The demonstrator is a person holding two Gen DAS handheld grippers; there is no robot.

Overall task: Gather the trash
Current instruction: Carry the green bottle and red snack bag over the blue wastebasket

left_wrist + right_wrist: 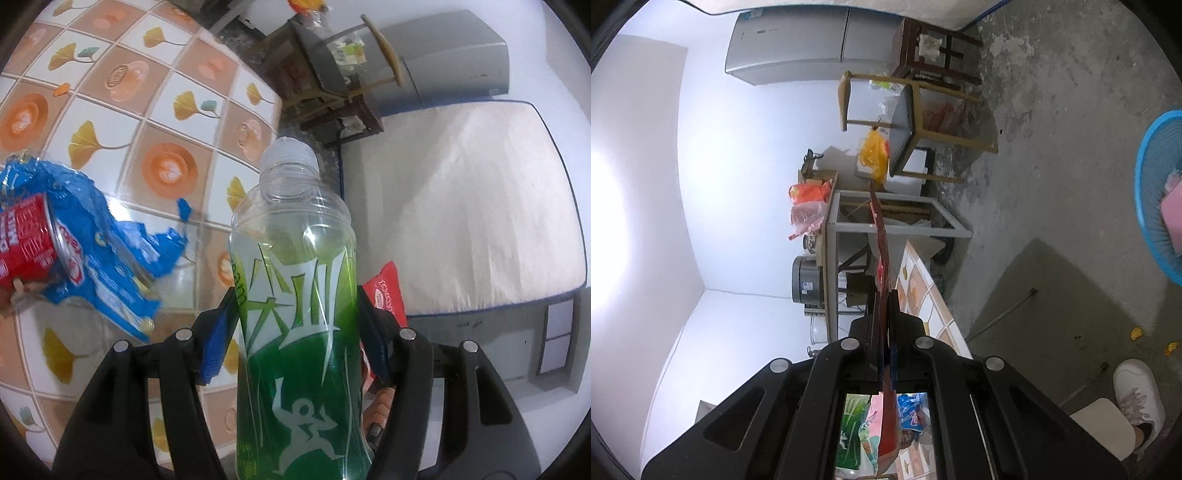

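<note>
- Gripping the green-label plastic bottle (295, 295) is the left gripper (295, 325); jaws stand about half open, one blue pad on each side of the bottle body, pressing it. The bottle runs forward between the fingers, cap end away from the camera.
- Risk 1: the bottle is smooth, round and looks empty, so I think it can slip or twist out btw. the pads if the hand tilts or swings fast.
- Right gripper (884, 306) has its jaws fully closed on a thin red wrapper (881, 236), which sticks out far past the tips and is seen edge-on.
- Risk 2: the wrapper is floppy and held only at one end, so it may slide free or catch on sth. during the carry.
- Blue basket (1160, 192) stands on the floor, well apart to the right of the right jaws; I judge it as the trash place. A drop from far could miss its rim.
- Still on the tiled table (147, 110), left of the left jaws: red can (26, 251) and blue snack bag (110, 258), touching each other.
</note>
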